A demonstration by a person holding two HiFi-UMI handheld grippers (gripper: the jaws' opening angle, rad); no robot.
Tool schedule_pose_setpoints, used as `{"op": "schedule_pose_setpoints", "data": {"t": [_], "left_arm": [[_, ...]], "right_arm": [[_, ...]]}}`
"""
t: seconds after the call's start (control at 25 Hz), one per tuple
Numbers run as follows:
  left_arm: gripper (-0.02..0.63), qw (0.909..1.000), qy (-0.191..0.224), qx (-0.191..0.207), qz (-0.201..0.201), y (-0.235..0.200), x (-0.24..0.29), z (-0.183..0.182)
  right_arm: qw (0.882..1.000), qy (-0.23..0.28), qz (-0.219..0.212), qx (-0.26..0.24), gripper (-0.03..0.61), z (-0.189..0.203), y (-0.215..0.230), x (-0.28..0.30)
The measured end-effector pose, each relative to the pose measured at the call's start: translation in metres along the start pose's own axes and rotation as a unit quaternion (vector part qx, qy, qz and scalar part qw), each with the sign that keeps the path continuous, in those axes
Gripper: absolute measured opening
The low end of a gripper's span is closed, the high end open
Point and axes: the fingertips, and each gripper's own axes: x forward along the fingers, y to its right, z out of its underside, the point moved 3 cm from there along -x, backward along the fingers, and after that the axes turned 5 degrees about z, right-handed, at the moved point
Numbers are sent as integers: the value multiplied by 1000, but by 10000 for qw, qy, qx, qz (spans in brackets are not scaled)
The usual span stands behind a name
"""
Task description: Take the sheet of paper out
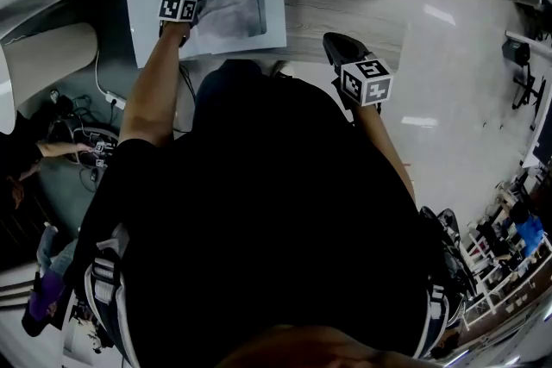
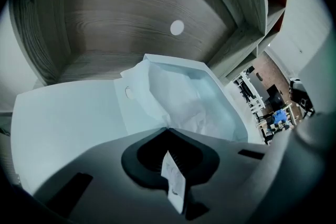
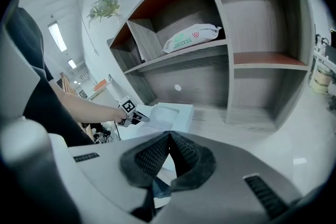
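**On the wooden ledge (image 1: 345,4): sheet of paper (image 1: 228,0) clamped for removal**

At the left of the head view, the left gripper (image 1: 185,13) reaches over the open pale-blue box (image 1: 147,21). The box lies flat on the ledge with its lid folded out to the left.

In the left gripper view, the jaws are shut on the near edge of the sheet. The thin white paper bunches into creases at the jaw tips, and a short tab of it shows behind them. An edge grip is the likely choice because only the edge offers the jaws a free margin.

The rest of the sheet lies rumpled in the tray of the box. The gripper points steeply down, which suits a pull up and back toward the person. Removal is judged incomplete, since most of the sheet lies inside the tray.

To the right, the right gripper (image 1: 336,46) hangs well apart from the box. Its jaws are together with nothing between them, so it appears parked clear of the pull path.

Caution: thin paper can tear at the clamp. Nothing holds the box down, so it may shift with the pull.
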Motion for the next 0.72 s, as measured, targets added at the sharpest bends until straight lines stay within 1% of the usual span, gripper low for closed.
{"op": "schedule_pose_setpoints", "data": {"t": [0.2, 0.44, 0.72], "left_arm": [[21, 9999, 82, -32, -144, -1, -13, 6], [21, 9990, 234, -35, -388, -2, -41, 12], [21, 9969, 488, -229, -578, -9, -70, 24]], "right_arm": [[9999, 55, -70, -75, 12, -2, -1, -1], [9996, 138, -154, -192, 12, -3, -11, -10], [9992, 220, -176, -267, 12, 2, -12, -19]]}}
